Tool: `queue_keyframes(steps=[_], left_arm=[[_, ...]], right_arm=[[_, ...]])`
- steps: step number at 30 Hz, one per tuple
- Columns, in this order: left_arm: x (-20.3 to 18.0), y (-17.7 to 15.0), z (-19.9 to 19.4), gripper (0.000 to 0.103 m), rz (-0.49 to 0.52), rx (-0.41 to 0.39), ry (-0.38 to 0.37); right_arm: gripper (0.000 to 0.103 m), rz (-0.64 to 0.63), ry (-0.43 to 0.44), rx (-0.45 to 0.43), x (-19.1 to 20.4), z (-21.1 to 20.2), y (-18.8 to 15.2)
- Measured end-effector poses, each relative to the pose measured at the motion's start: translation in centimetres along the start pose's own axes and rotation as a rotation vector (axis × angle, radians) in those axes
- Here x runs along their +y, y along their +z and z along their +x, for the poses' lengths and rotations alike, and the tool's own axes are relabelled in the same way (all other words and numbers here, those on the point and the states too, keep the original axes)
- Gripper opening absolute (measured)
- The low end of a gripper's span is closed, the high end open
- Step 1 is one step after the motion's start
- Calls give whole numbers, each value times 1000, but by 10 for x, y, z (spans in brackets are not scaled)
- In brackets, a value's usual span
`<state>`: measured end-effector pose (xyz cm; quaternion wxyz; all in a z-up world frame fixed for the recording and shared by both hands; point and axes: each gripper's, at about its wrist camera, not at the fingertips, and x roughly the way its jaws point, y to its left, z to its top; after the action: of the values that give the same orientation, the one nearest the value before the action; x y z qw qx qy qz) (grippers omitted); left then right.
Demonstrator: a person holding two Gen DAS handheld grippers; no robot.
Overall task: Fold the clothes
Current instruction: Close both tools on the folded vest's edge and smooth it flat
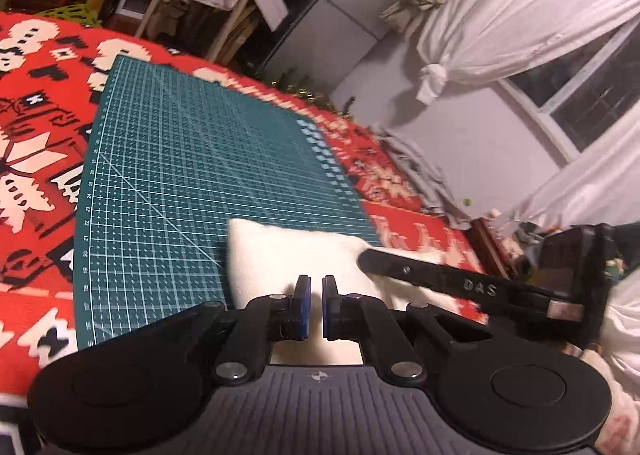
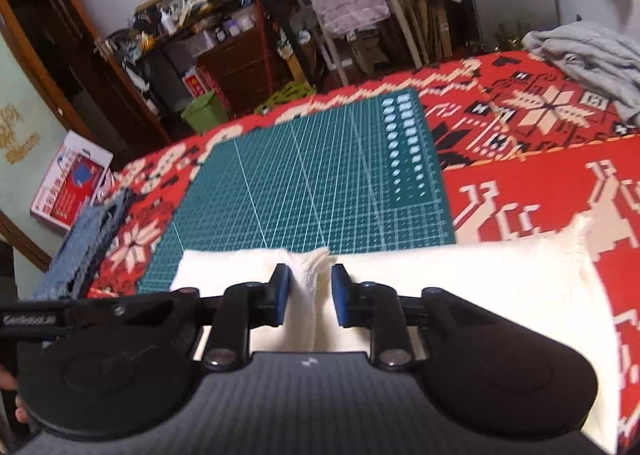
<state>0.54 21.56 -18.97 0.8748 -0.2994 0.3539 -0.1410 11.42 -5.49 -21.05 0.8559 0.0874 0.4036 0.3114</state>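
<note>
White cloth (image 2: 460, 287) lies across the 6 o'clock edge of the green cutting mat (image 2: 312, 175), on the red patterned blanket (image 2: 540, 183). Right gripper (image 2: 309, 295) grasps a bunched fold of cloth. Left gripper (image 1: 316, 307): fingers nearly together, grasp cannot be confirmed

The white cloth (image 2: 460, 287) between the right gripper's (image 2: 308, 297) fingers (image 2: 280, 295) looks soft and matt, slightly nubbly. Those fingers are matt black plastic with blue rubbery pads and shiny metal pivot pins. Ahead of them, the green cutting mat (image 2: 312, 175) is smooth with a faint sheen, lying on a coarse woven red blanket (image 2: 540, 183).
</note>
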Motion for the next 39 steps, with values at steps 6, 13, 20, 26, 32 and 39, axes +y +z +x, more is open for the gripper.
queue_keyframes(steps=[6, 13, 20, 26, 32, 39], left_arm=[[-3, -27, -27, 4, -19, 23, -11], [-11, -55, -24, 4, -34, 49, -14], [-11, -71, -22, 2, -63, 9, -10], [-15, -72, -57, 3, -74, -40, -21], [-10, -83, -43, 3, -19, 34, 6], [-35, -89, -47, 2, 89, 51, 71]], right_arm=[[22, -89, 57, -19, 22, -38, -13], [19, -162, 169, 90, 61, -22, -49], [9, -200, 107, 96, 53, -31, -64], [15, -170, 154, 84, 53, -56, -67], [15, -181, 180, 125, 56, -52, -85], [5, -183, 141, 116, 44, -63, -91]])
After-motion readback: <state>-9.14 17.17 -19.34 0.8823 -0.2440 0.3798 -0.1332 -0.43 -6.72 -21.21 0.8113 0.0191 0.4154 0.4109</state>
